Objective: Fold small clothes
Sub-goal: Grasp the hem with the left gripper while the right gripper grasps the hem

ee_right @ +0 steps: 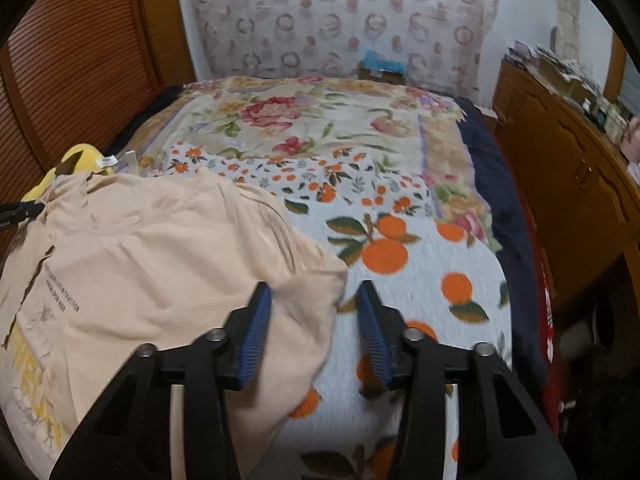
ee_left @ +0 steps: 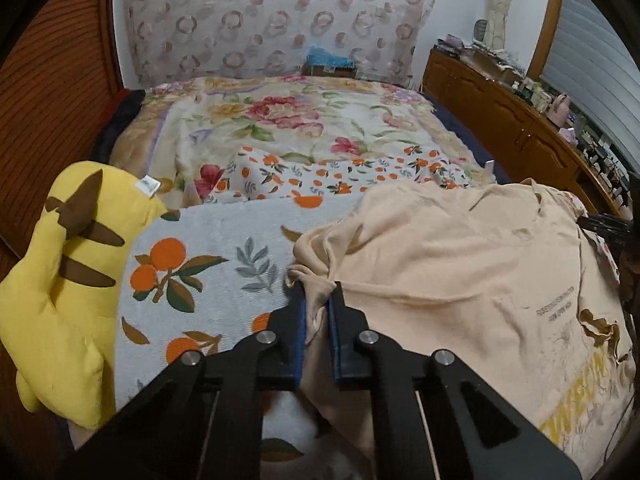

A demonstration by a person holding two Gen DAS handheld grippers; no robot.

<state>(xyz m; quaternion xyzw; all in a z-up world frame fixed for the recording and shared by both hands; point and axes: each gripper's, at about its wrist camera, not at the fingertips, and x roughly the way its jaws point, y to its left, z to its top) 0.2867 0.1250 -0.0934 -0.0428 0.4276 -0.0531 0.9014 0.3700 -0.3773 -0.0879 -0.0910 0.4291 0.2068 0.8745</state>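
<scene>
Beige tee (ee_left: 460, 264): my left gripper (ee_left: 316, 294) pinches its edge; right gripper (ee_right: 316, 294) part-open astride other edge, not clamped. Next: clamp, lift, fold.

A bed (ee_left: 304, 120) under floral blankets, a patterned curtain (ee_left: 280, 12) behind, a slatted wooden door (ee_right: 60, 80) left, a cluttered wooden cabinet (ee_left: 520, 120) right.

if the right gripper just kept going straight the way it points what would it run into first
Most likely the edge of the beige shirt lying between the open fingers of the right gripper, then the orange-print blanket beneath; depth is hard to judge.
</scene>
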